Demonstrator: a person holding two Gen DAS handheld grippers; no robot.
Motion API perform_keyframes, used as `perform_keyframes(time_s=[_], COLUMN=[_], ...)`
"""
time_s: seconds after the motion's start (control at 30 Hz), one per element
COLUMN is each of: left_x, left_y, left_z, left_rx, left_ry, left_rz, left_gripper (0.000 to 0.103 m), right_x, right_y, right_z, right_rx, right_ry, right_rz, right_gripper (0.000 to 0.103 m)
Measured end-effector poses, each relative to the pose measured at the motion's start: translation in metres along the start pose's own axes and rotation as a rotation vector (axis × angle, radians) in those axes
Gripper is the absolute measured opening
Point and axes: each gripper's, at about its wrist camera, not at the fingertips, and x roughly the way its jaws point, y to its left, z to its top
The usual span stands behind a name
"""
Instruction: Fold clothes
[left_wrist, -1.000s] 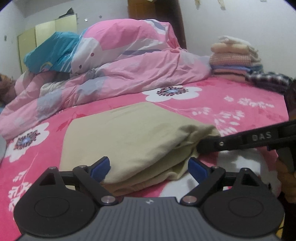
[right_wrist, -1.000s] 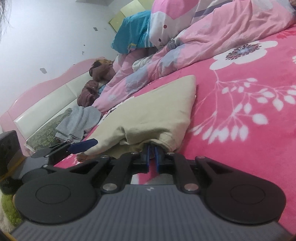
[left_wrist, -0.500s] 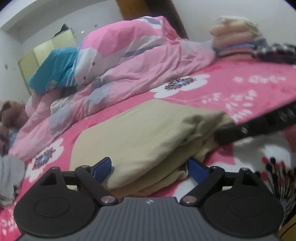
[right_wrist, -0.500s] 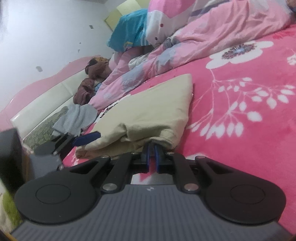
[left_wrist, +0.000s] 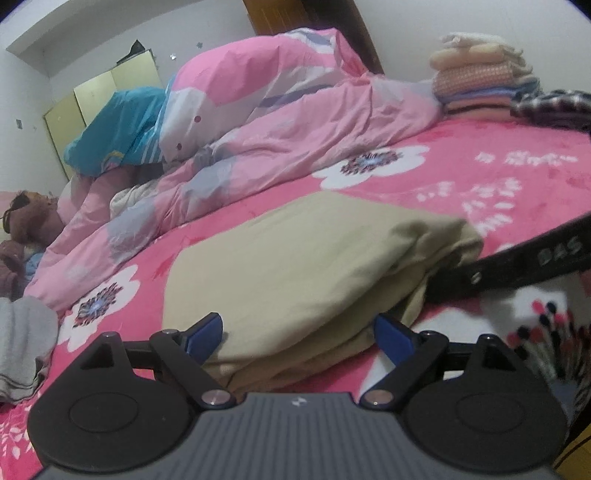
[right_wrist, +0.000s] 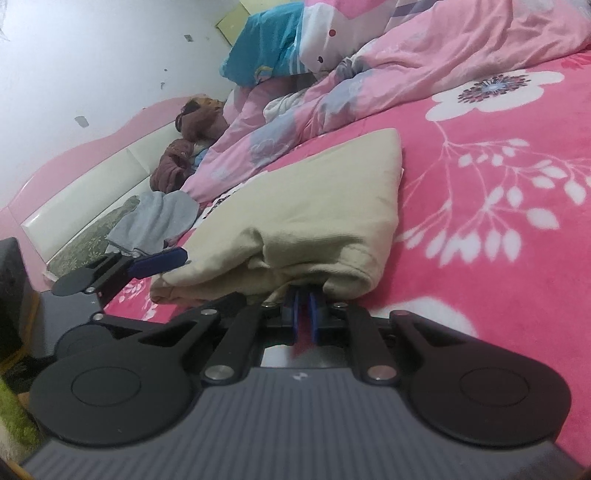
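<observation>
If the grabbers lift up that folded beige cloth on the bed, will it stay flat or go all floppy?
Probably floppy: the beige cloth lies in soft, sagging layers with rounded folds, so it would likely droop and may unfold. It looks light. The right gripper is shut at its edge, while the left gripper is open around it, so one side might hang down.

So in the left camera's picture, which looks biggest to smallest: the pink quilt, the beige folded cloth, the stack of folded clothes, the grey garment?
1. Pink quilt
2. Beige folded cloth, though it lies nearest the camera, which inflates it
3. Stack of folded clothes and grey garment: too alike to rank, the garment cut off by the frame edge.
</observation>
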Motion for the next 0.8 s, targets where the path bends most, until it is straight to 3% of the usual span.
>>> perform_keyframes(time_s=[0.33, 0.8], left_x=[0.006, 0.001], left_y=[-0.005, 0.015], left_z=[0.001, 0.008], left_rx=[0.029, -0.093], left_ry=[0.002, -0.064], left_rz=[0.017, -0.008], left_gripper=[0.092, 0.091], right_x=[0.001, 0.011], right_y=[0.005, 0.011], right_z=[0.0, 0.008], right_rx=[-0.01, -0.028], right_ry=[0.006, -0.009], right_rz=[-0.009, 0.02], right_gripper=[0.007, 0.007])
